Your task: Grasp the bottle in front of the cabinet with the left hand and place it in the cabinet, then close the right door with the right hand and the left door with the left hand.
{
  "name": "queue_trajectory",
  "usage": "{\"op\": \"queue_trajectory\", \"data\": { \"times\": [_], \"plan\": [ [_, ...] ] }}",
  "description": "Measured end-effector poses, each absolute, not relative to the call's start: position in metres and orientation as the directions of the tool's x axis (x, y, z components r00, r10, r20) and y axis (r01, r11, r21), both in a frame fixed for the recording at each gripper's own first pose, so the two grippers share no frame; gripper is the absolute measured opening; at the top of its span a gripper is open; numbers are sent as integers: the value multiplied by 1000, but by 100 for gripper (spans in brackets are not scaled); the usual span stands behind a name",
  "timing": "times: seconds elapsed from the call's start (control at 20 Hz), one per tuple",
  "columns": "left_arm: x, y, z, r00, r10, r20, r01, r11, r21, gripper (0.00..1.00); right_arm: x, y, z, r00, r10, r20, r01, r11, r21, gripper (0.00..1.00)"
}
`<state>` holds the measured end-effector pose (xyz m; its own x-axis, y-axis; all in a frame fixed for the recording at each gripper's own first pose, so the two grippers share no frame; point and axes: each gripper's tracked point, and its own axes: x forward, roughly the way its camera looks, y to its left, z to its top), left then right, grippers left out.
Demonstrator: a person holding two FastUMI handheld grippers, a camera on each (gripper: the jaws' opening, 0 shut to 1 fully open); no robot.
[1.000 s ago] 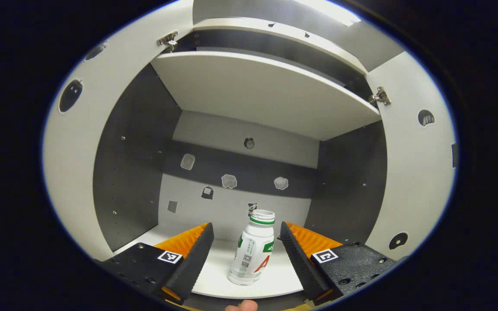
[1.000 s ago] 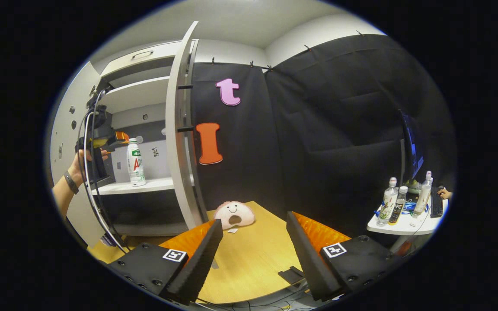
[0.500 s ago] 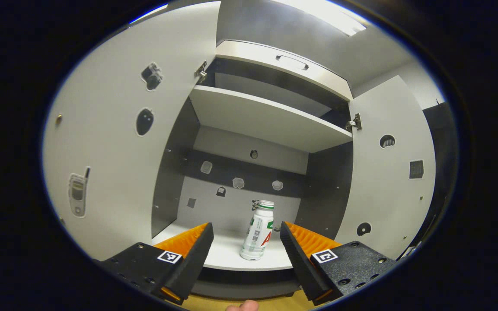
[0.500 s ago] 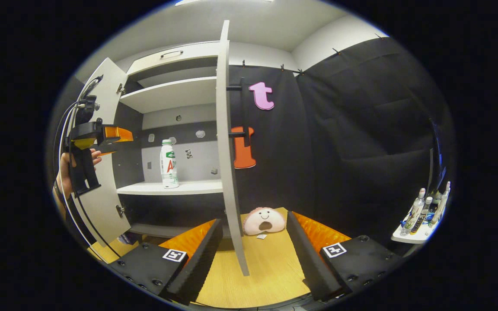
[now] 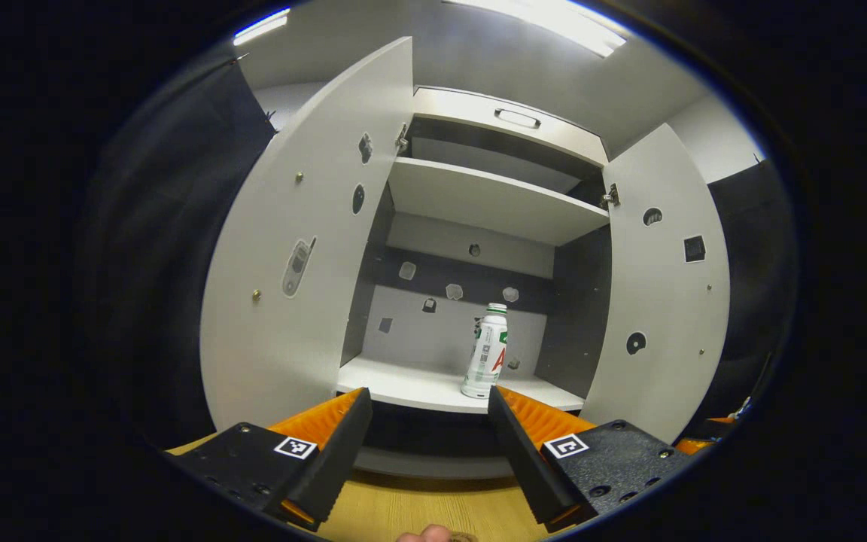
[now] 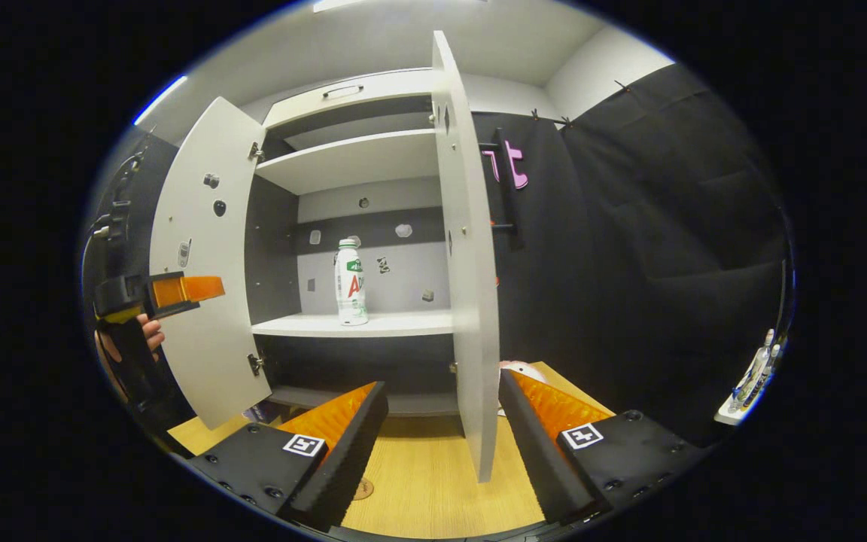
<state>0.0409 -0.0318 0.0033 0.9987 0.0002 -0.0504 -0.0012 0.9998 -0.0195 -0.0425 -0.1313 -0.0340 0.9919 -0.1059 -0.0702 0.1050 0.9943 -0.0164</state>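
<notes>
With bottle [image 5: 485,352] shelved, both doors [image 6: 466,256] open

Both cabinet doors stand open. The lower shelf [image 5: 403,380] carries one upright bottle [image 5: 485,351] toward its right side; the shelf left of it is free. The right door [image 6: 466,248] edge stands between the right claw [image 6: 439,421] fingers.

Both grippers [image 5: 422,440] [image 6: 441,436] have black textured bodies with screws and square markers.
</notes>
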Motion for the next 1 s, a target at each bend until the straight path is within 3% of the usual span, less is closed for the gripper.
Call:
{"op": "queue_trajectory", "data": {
  "times": [0.45,0.6,0.8,1.0],
  "plan": [
    [-10,11,-28,985,163,-59,-164,986,-26,94,-29,-86,-52,991,12,-134,-11,1000,8,98],
    [-9,8,-21,987,156,-45,-158,987,-39,95,-32,-88,-39,993,23,-112,-24,1000,-10,98],
    [0,-11,-22,994,102,-34,-103,994,-26,95,-38,-96,21,996,88,7,-88,996,13,98],
    [3,-29,-28,998,51,-42,-52,999,-12,95,-42,-162,92,992,-54,115,50,998,38,98]
  ]
}}
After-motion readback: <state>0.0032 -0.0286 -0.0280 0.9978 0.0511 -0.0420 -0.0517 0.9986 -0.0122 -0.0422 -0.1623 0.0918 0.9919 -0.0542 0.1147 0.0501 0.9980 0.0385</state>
